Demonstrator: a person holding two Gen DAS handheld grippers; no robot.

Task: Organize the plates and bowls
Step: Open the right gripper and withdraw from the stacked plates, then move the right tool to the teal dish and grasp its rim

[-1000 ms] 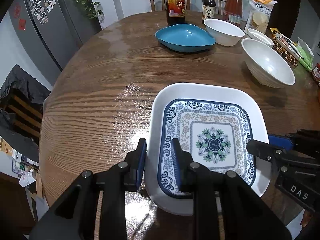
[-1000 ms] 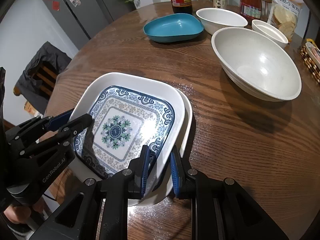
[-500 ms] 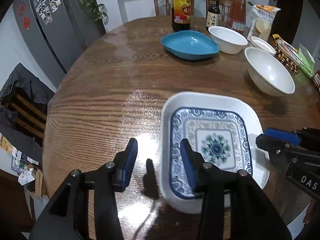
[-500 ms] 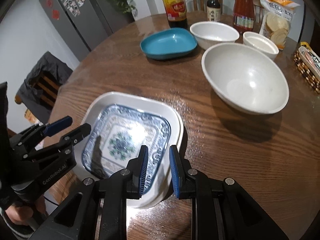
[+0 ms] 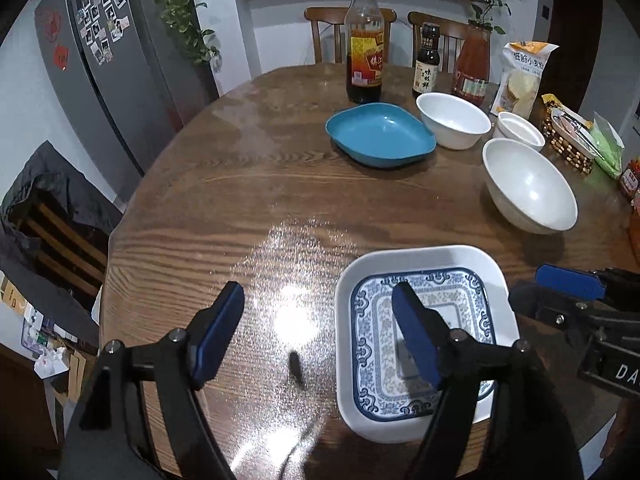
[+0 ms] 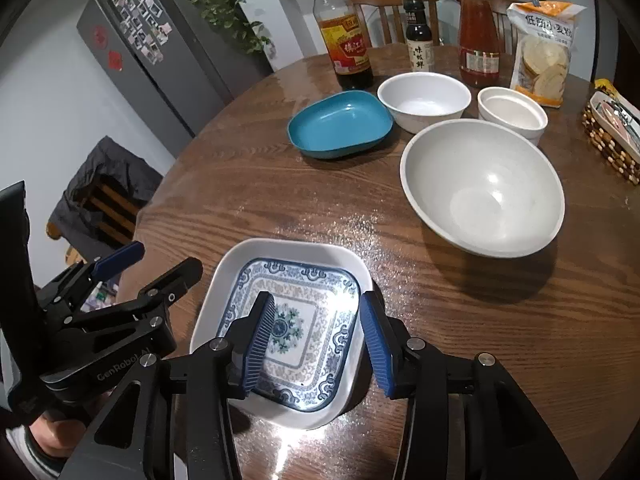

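A blue-patterned square plate point(image 5: 460, 308) point(image 6: 316, 292) lies nested in a larger white square plate point(image 5: 416, 258) point(image 6: 296, 246) at the near edge of the round wooden table point(image 5: 248, 200). My left gripper point(image 5: 318, 326) is open and empty, raised above the white plate's left edge. My right gripper point(image 6: 316, 342) is open and empty, raised above the stack's right part. A teal dish point(image 5: 378, 134) point(image 6: 340, 126), a large white bowl point(image 5: 528, 184) point(image 6: 482, 184), a medium white bowl point(image 5: 452, 124) point(image 6: 424, 98) and a small white bowl point(image 5: 518, 130) point(image 6: 512, 112) stand farther back.
Sauce bottles point(image 5: 364, 52), a red jar point(image 6: 478, 40), a snack bag point(image 6: 546, 32) and a woven basket point(image 6: 608, 136) line the far and right rim. Chairs stand behind the table; a fridge point(image 5: 108, 60) is at the left.
Both grippers let go of the plates, opened wide and drew back and up. The patterned plate now rests flat inside the white plate.
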